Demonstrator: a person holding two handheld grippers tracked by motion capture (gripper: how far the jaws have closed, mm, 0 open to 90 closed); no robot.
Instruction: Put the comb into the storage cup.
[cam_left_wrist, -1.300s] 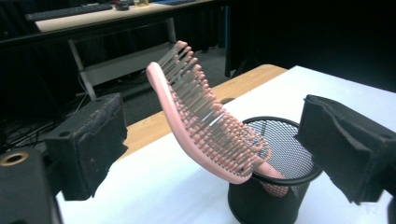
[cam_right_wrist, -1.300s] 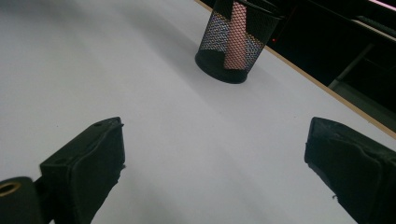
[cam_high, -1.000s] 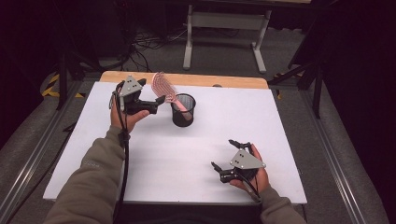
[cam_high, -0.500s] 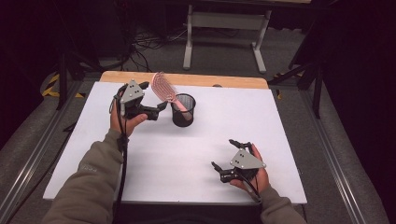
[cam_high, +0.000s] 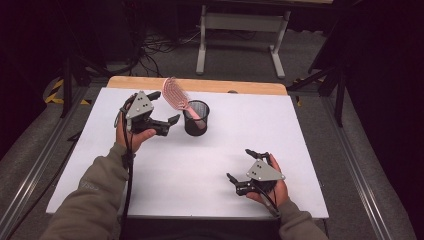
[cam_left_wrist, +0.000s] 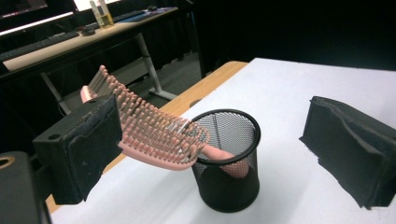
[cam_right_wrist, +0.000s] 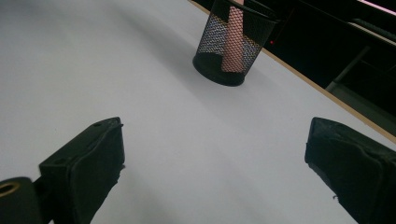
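Near the front table (cam_high: 150, 200) edge, the right gripper (cam_high: 248, 170) rests wide open and empty. Farther back, the left gripper (cam_high: 161, 107), jaws spread and holding nothing, sits just left of the mesh cup (cam_high: 196, 118). The pink hairbrush (cam_high: 176, 93) stands handle-down inside, leaning toward it; its bristles (cam_left_wrist: 154, 126) appear close to one pad.

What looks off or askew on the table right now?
Only the pink hairbrush stands out: its handle sits in the black mesh cup, but it leans steeply over the rim, bristled head hanging outside. The cup is upright, and nothing looks spilled or damaged.
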